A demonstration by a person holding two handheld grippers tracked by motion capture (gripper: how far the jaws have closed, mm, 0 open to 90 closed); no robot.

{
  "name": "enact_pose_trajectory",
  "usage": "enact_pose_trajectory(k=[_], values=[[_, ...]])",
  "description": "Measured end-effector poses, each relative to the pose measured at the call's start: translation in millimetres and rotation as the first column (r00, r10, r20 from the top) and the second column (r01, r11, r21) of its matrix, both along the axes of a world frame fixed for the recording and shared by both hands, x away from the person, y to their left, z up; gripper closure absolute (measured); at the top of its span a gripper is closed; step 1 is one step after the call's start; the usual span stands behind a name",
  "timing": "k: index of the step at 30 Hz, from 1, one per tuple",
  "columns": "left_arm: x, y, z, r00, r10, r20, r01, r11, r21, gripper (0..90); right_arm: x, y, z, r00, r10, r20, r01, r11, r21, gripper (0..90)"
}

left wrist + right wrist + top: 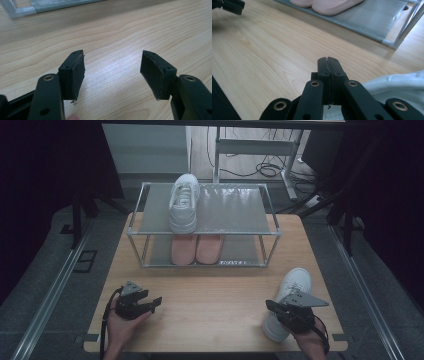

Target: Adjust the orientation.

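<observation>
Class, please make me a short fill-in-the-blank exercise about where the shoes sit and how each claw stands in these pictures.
1. The white sneaker on the rack stands on the ____ shelf.
2. The pink slippers lie on the ____ shelf.
3. The left claw is ____.
4. The right claw, beside the second white sneaker, is ____.

Missing words: top; bottom; open; shut

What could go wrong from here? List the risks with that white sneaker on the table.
The right gripper is shut beside the white sneaker, so it must open before gripping or it may just shove the shoe. That sneaker lies near the table's right edge, so a push could tip it off.
</observation>
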State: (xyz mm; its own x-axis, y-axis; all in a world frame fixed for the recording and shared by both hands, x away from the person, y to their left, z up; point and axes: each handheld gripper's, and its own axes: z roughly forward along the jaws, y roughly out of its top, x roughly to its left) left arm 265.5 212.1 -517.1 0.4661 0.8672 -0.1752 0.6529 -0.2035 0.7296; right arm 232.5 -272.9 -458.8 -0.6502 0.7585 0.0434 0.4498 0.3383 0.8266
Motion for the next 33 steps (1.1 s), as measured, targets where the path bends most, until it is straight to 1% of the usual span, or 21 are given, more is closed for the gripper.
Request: enact_pose_trajectory(k=[3,5,6,7,8,9,10,11,12,13,14,16,17,20,21,22,24,25,29,33], values=[[0.2,-0.7,-0.6,1.0000,-0.002,-0.002,0.002,1.0000,0.003,36.5,-2.7,8.6,3.4,0.9998,0.022,0.005,-0.022,1.000,-0.007,89.2],[0.1,-1.3,-0.6,1.0000,-0.005,-0.003,0.005,1.0000,0.003,36.5,-5.7,16.2,2.5,0.9990,0.044,0.000,-0.044,0.999,-0.027,89.2],[0.1,-1.2,-0.5,1.0000,-0.005,-0.003,0.005,1.0000,0.002,36.5,-8.0,21.3,1.1,0.9986,0.052,-0.003,-0.052,0.998,-0.046,89.2],[0.0,-1.0,-0.5,1.0000,-0.005,-0.003,0.005,1.0000,0.001,36.5,-10.4,24.4,0.5,0.9988,0.049,0.006,-0.048,0.997,-0.067,89.2],[0.0,-1.0,-0.5,1.0000,-0.005,-0.003,0.005,1.0000,0.001,36.4,-10.4,24.4,0.5,0.9988,0.049,0.006,-0.048,0.997,-0.067,89.2],[0.0,-0.8,-0.3,1.0000,-0.004,-0.003,0.004,1.0000,0.001,36.5,-15.0,26.6,0.9,0.9995,0.025,0.021,-0.022,0.994,-0.104,89.2],[0.0,-0.4,-0.3,1.0000,-0.003,-0.003,0.003,1.0000,0.000,36.5,-15.0,26.6,0.9,0.9995,0.025,0.021,-0.022,0.994,-0.104,89.2],[0.2,0.1,-0.4,1.0000,-0.004,-0.001,0.004,1.0000,0.001,36.4,-18.0,26.1,1.6,0.9994,0.013,0.032,-0.010,0.995,-0.103,89.2],[0.5,0.5,-0.6,1.0000,-0.003,-0.001,0.003,1.0000,0.000,36.4,-24.2,24.8,3.7,0.9992,0.012,0.039,-0.008,0.995,-0.095,89.3],[0.5,0.5,-0.6,1.0000,-0.003,-0.001,0.003,1.0000,0.000,36.4,-24.2,24.8,3.7,0.9992,0.012,0.039,-0.008,0.995,-0.095,89.3],[0.6,0.3,-0.8,1.0000,-0.003,-0.003,0.003,1.0000,0.000,36.4,-29.8,25.0,2.8,0.9993,0.006,0.037,-0.003,0.995,-0.099,89.4],[0.7,-0.2,-1.0,1.0000,-0.005,-0.005,0.005,1.0000,0.000,36.4,-32.1,25.5,0.9,0.9995,0.008,0.032,-0.005,0.995,-0.102,89.5],[0.8,-0.5,-1.1,1.0000,-0.006,-0.005,0.006,1.0000,0.000,36.4,-34.7,26.7,-4.3,0.9997,0.011,0.023,-0.008,0.994,-0.112,89.5],[1.1,-1.3,-1.5,1.0000,-0.007,-0.006,0.007,1.0000,0.002,36.5,-35.5,26.5,-8.6,0.9998,0.000,0.018,0.002,0.992,-0.126,89.6],[1.2,-1.3,-1.7,1.0000,-0.007,-0.006,0.007,1.0000,0.002,36.4,-35.7,25.1,-11.5,0.9997,-0.013,0.020,0.016,0.989,-0.147,89.7],[1.3,-1.2,-1.8,1.0000,-0.007,-0.006,0.007,1.0000,0.002,36.4,-36.6,24.2,-11.5,0.9998,-0.013,0.017,0.015,0.990,-0.140,89.7],[1.4,-1.0,-1.9,1.0000,-0.006,-0.006,0.006,1.0000,0.002,36.5,-37.3,23.7,-11.4,0.9997,-0.013,0.018,0.016,0.990,-0.142,89.8],[1.5,-0.9,-2.1,0.9999,-0.007,-0.008,0.007,1.0000,0.000,36.5,-39.1,22.0,-11.0,0.9997,-0.014,0.019,0.017,0.988,-0.151,89.8],[1.5,-0.9,-2.5,0.9999,-0.007,-0.011,0.007,1.0000,0.000,36.4,-40.0,18.0,-11.0,0.9999,-0.008,0.015,0.010,0.989,-0.145,89.9],[1.5,-0.3,-2.3,0.9999,-0.006,-0.009,0.006,1.0000,-0.001,36.5,-39.2,11.2,-10.1,0.9998,-0.019,0.009,0.020,0.988,-0.150,89.9]])
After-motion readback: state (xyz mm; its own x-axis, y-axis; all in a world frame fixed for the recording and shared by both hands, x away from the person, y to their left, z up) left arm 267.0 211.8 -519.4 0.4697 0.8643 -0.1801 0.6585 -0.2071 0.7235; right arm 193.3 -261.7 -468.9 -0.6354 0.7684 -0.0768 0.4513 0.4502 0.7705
